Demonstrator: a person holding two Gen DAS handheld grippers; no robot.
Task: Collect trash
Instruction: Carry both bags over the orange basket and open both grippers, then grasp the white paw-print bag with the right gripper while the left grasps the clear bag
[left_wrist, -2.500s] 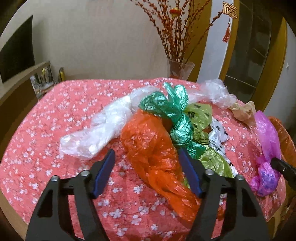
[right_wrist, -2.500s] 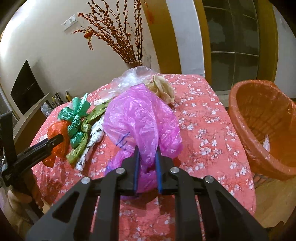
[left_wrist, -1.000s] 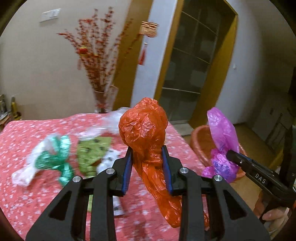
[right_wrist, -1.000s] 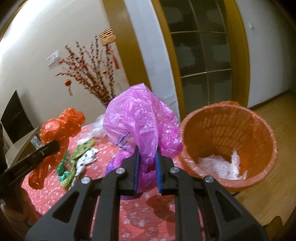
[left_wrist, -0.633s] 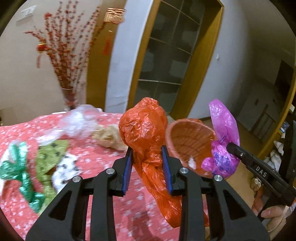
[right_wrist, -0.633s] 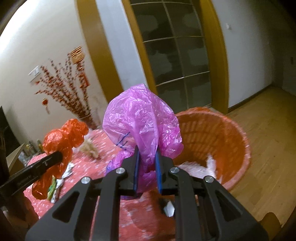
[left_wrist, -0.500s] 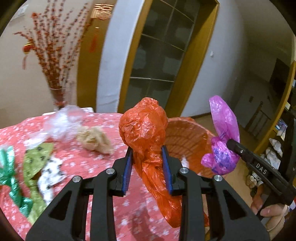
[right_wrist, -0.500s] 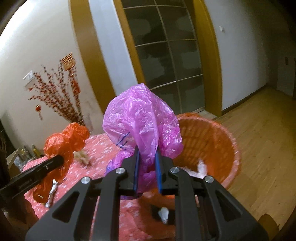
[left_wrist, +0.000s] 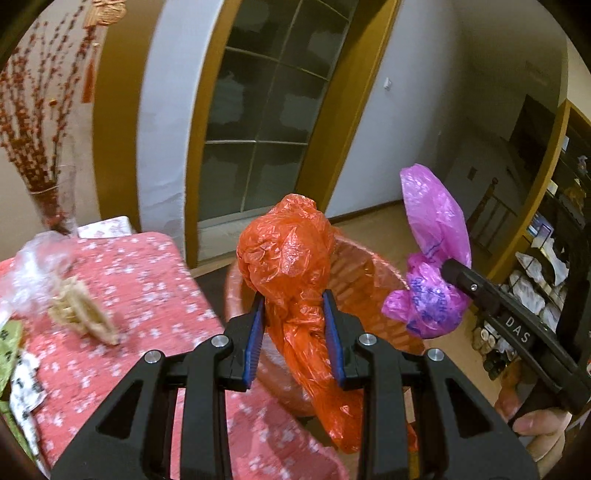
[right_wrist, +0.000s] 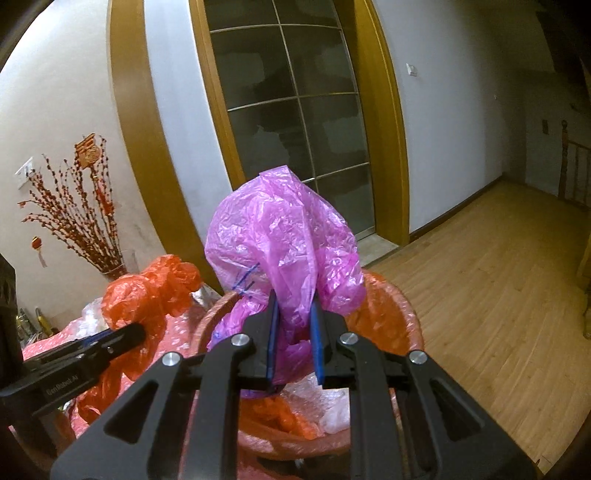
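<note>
I'm standing in a home: floral tablecloth (left_wrist: 140, 280), vase of red blossom branches (right_wrist: 85, 229), glazed wooden door (right_wrist: 295, 122), wood floor (right_wrist: 491, 266)

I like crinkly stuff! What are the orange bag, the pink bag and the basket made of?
Orange bag: thin plastic film, glossy and creased. Pink bag: the same kind of film, see-through and shiny, with blue printing. Basket: orange with a ribbed wall, probably moulded plastic, though woven cane is possible.

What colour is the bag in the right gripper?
Pink-purple plastic bag with blue writing, clearest in the right wrist view.

Crumpled orange bag (left_wrist: 286, 258) and pink bag (right_wrist: 280, 236) above basket (right_wrist: 391, 314)
</note>
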